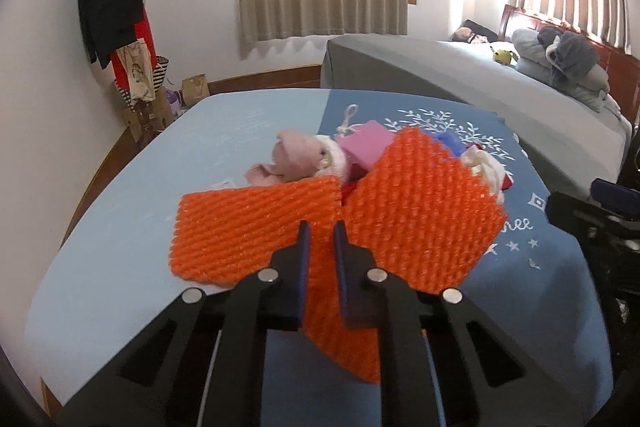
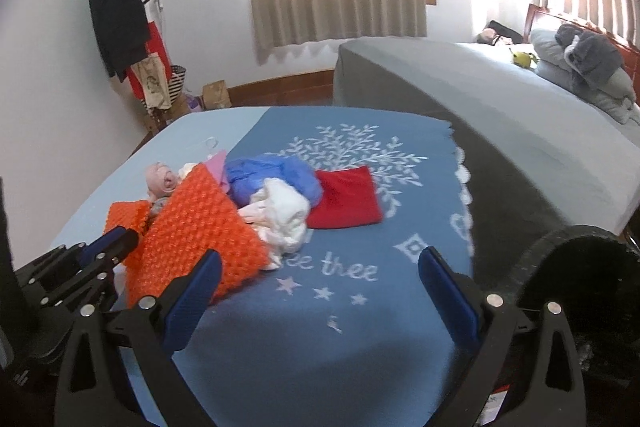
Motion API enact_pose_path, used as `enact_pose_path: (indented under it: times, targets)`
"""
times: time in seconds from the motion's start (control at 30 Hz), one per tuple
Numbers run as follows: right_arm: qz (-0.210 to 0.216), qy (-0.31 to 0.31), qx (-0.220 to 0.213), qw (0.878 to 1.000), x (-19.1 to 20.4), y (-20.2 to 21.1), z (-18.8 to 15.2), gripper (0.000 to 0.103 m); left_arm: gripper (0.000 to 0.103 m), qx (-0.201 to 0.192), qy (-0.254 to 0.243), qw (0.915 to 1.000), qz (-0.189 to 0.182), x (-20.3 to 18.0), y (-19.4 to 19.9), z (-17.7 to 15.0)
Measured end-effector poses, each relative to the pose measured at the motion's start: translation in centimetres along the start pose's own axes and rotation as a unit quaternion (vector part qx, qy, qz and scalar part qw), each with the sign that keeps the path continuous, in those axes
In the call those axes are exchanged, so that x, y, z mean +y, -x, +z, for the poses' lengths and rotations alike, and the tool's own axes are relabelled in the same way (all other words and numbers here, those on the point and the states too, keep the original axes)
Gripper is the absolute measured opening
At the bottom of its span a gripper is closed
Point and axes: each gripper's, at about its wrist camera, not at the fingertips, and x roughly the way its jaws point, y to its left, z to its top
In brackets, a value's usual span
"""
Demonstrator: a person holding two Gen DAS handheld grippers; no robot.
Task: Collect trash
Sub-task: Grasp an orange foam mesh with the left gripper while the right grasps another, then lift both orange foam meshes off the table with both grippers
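Two tools: left tool (image 1: 320,227) clamped together on the near edge of the orange mesh sheet (image 1: 420,211); right tool (image 2: 320,263) spread wide apart, holding nothing, above the blue cloth (image 2: 360,339).
Trash location: heaped on the table (image 1: 120,227) where pale cover meets blue cloth; the mesh sheet at the front, the rest behind it.
Risk, slip: the mesh looks springy and open-weave, and only a thin edge sits between the pads, so a quick lift could pull it free.
Risk, drag: the sheet leans on the white crumpled wad (image 2: 284,215) and touches the pink cloth bundle (image 1: 296,159); lifting it may tug or scatter them.
Risk, fold: the sheet is creased into two panels and could flop open and snag the right tool.
Risk, bin: a dark round container (image 2: 592,291) sits at right beside the table; a floppy sheet may catch its rim.
Materials: foam-like netting, bumpy, bright orange; blue crinkled plastic (image 2: 276,179), thin and glossy; red flat pouch (image 2: 348,199), soft, squarish; pink block (image 1: 368,143), smooth-faced.
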Motion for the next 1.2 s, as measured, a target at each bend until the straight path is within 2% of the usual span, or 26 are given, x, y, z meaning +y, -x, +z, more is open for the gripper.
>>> enact_pose_path:
  times: [0.3,0.4,0.47,0.5,0.53,0.57,0.63,0.7,0.73,0.83,0.9,0.97,1.03,1.13,1.2]
  targets:
    - [0.027,0.016,0.03,0.999,3.0,-3.4,-0.3,0.091,0.01,-0.001,0.004,1.0,0.008,1.8,0.7,-0.4]
    - [0.036,0.021,0.042,0.998,3.8,-4.6,-0.4,0.085,0.01,0.0,0.005,1.0,0.008,1.9,0.8,-0.6]
    - [0.047,0.025,0.052,0.997,4.1,-5.2,-0.5,0.069,0.01,0.001,0.005,1.0,0.007,1.8,0.8,-0.8]
    - [0.057,0.028,0.06,0.996,4.3,-5.6,-0.6,0.066,0.01,0.002,0.004,1.0,0.007,2.0,0.8,-0.8]
    - [0.063,0.03,0.063,0.996,4.4,-5.8,-0.7,0.058,0.01,0.003,0.004,1.0,0.007,2.1,0.8,-0.9]
    - [0.073,0.031,0.066,0.995,4.6,-5.9,-0.8,0.045,0.01,0.003,0.005,1.0,0.007,2.2,0.8,-1.0]
    - [0.084,0.036,0.07,0.993,4.8,-5.9,-0.9,0.035,0.011,0.006,0.008,0.9999,0.003,2.3,0.7,-0.9]
    - [0.092,0.04,0.067,0.993,4.9,-5.5,-1.1,0.018,0.012,0.006,0.01,0.9999,0.004,2.3,0.7,-0.9]
    - [0.091,0.042,0.066,0.993,4.9,-5.3,-1.1,0.014,0.017,0.007,0.011,0.9999,0.005,2.4,0.7,-1.0]
    - [0.097,0.032,0.065,0.993,4.1,-4.3,-1.4,0.014,0.043,0.006,0.013,0.9998,0.013,2.5,0.7,-1.1]
    - [0.098,0.038,0.06,0.993,3.8,-3.1,-1.6,0.013,0.047,0.006,0.014,0.9997,0.018,2.6,0.7,-1.1]
    - [0.096,0.041,0.057,0.993,3.6,-2.5,-1.6,0.013,0.06,0.01,0.013,0.9996,0.024,2.7,0.6,-1.2]
    - [0.092,0.036,0.059,0.993,2.9,-1.8,-1.9,0.013,0.063,0.018,0.013,0.9993,0.031,2.8,0.2,-1.3]
    - [0.079,0.032,0.059,0.995,1.9,-1.3,-2.0,0.013,0.062,0.035,0.015,0.999,0.026,3.0,-0.4,-1.6]
    - [0.07,0.028,0.057,0.996,1.4,-1.1,-2.0,0.013,0.05,0.046,0.018,0.9986,0.019,3.2,-0.8,-1.7]
